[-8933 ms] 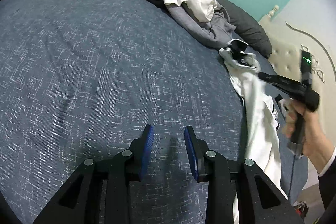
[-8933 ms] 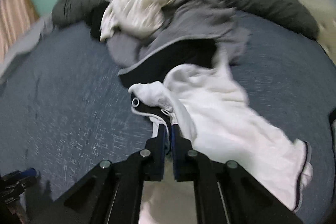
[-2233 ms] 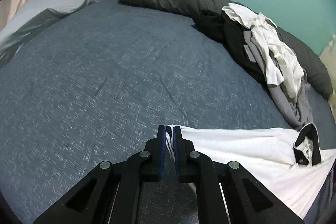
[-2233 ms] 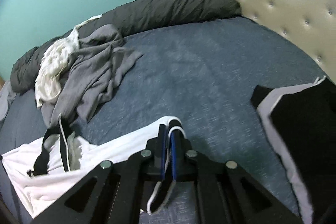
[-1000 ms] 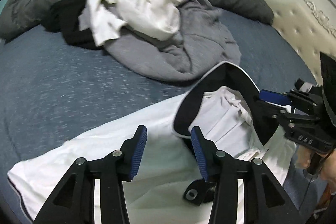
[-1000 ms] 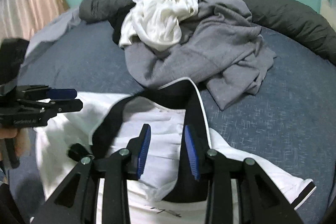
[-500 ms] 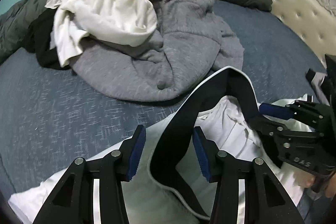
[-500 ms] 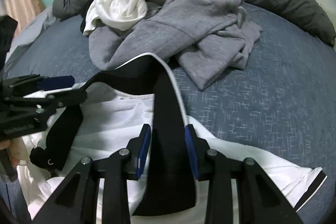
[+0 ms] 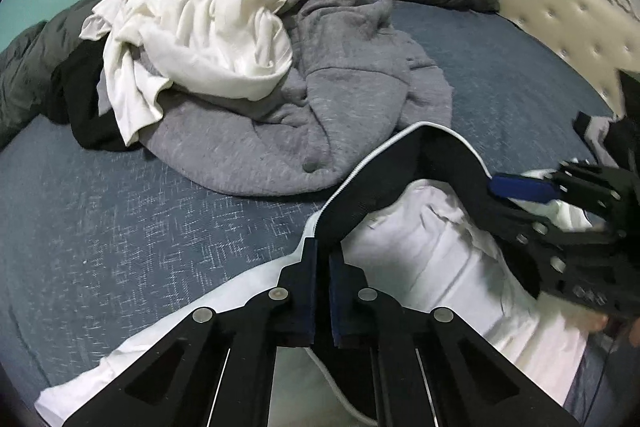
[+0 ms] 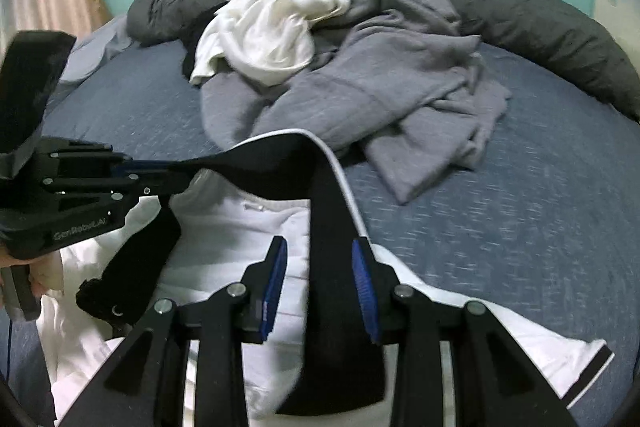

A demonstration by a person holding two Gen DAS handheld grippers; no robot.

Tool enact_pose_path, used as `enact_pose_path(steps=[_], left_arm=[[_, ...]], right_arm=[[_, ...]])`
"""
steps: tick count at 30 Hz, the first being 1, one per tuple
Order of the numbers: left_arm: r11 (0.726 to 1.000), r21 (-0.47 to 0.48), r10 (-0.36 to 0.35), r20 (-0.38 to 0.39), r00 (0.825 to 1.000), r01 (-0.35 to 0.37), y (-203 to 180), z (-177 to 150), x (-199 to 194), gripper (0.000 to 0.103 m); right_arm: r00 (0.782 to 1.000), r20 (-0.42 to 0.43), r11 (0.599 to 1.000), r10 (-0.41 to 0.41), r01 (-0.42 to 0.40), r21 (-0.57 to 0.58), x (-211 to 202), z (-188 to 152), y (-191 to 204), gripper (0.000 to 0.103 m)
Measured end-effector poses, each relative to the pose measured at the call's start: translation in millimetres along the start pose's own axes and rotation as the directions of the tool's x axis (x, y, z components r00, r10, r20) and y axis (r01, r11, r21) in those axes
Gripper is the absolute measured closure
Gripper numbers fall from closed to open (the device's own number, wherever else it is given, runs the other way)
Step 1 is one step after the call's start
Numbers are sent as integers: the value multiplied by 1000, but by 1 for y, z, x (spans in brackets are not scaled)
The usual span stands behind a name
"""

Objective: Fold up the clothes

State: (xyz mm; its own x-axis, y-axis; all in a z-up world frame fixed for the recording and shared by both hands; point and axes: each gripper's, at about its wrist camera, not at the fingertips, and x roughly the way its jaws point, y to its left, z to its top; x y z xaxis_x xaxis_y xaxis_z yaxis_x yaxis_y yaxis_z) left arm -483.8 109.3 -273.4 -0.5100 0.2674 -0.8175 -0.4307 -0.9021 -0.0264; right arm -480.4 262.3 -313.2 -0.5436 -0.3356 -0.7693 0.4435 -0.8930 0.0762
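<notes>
White garment (image 9: 432,259), left claw (image 9: 323,255) pinching waistband (image 9: 384,187)

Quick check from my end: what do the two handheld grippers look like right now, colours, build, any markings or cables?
Both are matte black plastic tools with two long flat fingers faced in ribbed blue pads and silver round pivot bolts. The left gripper has pale lettering on its side, a boxy black block on top and a thin blue cable trailing below. The right gripper shows open triangular cut-outs in its arms.
</notes>
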Motion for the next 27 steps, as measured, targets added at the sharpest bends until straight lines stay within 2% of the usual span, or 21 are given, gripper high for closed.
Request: enact_pose_path(steps=[5,10,13,18,21,27], left_arm=[[1000,17,-1,3,1000,1,11,-6,-14,99],[1000,-1,-7,-5,1000,7,26,-12,-20,99],[1000,-7,-12,-17,1000,12,31,-14,-21,99],[1000,-13,-14,-21,1000,14,31,-14,-20,99],[999,-25,-23,-16,1000,22,30,-13,-22,99],[999,13,-35,-9,999,35,22,-13,-29,99]], right_arm=[[1000,-18,999,19,-18,41,8,4,-7,70],[999,-54,1000,-6,6,0,15,-2,-1,70],[999,-17,999,-44,44,-12,7,-4,2,70],[998,66,991,-13,22,-134,-11,-8,30,70],[999,31,988,-6,11,-152,-1,-7,36,70],[998,-14,994,-66,65,-93,24,-5,29,70]])
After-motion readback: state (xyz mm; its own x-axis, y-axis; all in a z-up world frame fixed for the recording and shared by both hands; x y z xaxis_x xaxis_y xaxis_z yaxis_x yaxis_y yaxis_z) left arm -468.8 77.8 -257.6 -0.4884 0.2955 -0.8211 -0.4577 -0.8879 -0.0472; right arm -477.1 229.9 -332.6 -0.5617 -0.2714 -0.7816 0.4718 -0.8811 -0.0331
